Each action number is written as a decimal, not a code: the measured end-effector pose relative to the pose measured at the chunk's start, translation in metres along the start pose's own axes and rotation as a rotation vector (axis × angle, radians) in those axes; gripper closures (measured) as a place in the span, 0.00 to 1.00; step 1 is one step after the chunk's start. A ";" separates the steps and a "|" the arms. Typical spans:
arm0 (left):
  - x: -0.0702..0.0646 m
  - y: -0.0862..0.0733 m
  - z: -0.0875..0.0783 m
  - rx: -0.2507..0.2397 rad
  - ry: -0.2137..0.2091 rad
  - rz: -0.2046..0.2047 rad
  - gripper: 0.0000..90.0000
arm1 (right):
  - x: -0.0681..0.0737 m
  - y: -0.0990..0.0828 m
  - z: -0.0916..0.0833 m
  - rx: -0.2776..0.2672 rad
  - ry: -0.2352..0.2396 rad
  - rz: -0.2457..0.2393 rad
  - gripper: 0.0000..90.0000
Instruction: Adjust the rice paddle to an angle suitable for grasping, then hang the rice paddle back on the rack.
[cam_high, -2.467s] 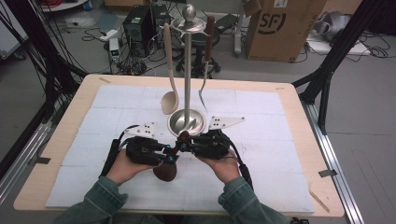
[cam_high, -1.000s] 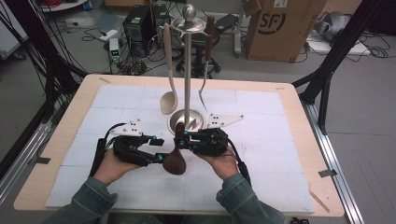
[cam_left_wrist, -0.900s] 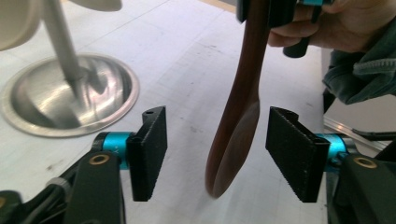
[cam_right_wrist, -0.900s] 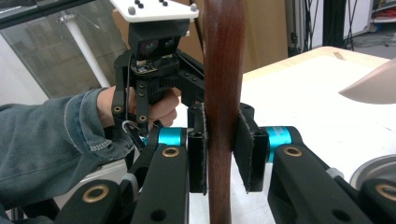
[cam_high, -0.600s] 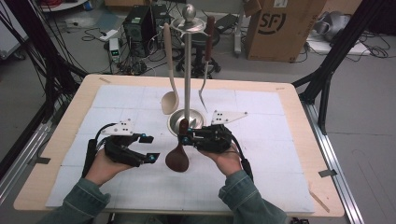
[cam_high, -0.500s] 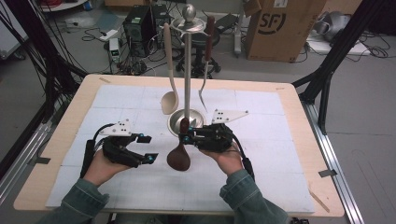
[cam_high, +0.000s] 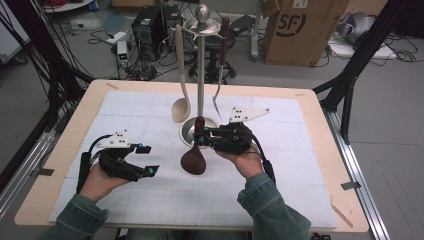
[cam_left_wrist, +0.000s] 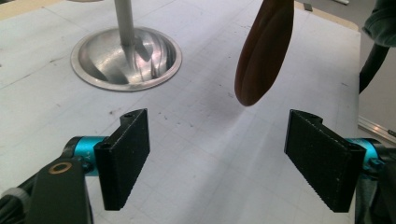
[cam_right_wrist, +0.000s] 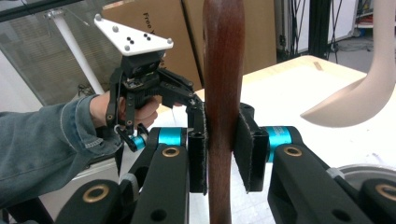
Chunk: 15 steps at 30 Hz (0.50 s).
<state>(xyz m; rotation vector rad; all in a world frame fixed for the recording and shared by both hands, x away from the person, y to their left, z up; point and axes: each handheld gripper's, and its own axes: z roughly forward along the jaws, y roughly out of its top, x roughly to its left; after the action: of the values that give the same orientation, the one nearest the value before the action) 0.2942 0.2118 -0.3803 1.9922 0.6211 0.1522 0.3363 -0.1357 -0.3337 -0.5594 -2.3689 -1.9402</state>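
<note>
Since earlier, our left gripper (cam_high: 142, 160) has drawn away leftward, its jaws just opening, empty. Our right gripper (cam_high: 202, 137) clamps the spoon (cam_high: 193, 160) handle; its bowl hangs, seemingly just above the bench (cam_high: 310, 107), beside the stand (cam_high: 200, 75); the handle's top is cut off.

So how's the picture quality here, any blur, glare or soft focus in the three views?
High view: even light, slightly soft, a faint shadow under the wooden spoon. Left gripper view: bright reflections streak the stand's metal base, and the spoon bowl looks slightly soft. Right gripper view: the right gripper and the spoon handle are sharp, while the cardboard box behind is soft.
</note>
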 end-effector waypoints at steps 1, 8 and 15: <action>0.000 -0.001 -0.001 -0.002 0.000 0.000 0.25 | 0.000 0.002 0.000 -0.003 -0.002 -0.003 0.85; 0.002 -0.003 -0.004 -0.005 0.018 -0.010 0.23 | -0.001 0.012 0.002 0.005 -0.001 -0.018 0.85; 0.003 -0.005 -0.004 0.006 0.016 -0.004 0.22 | -0.002 0.019 0.003 0.006 -0.001 -0.029 0.85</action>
<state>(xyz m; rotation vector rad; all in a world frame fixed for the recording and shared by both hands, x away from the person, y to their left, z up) 0.2933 0.2180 -0.3836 1.9974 0.6358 0.1641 0.3446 -0.1301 -0.3172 -0.5283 -2.3957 -1.9445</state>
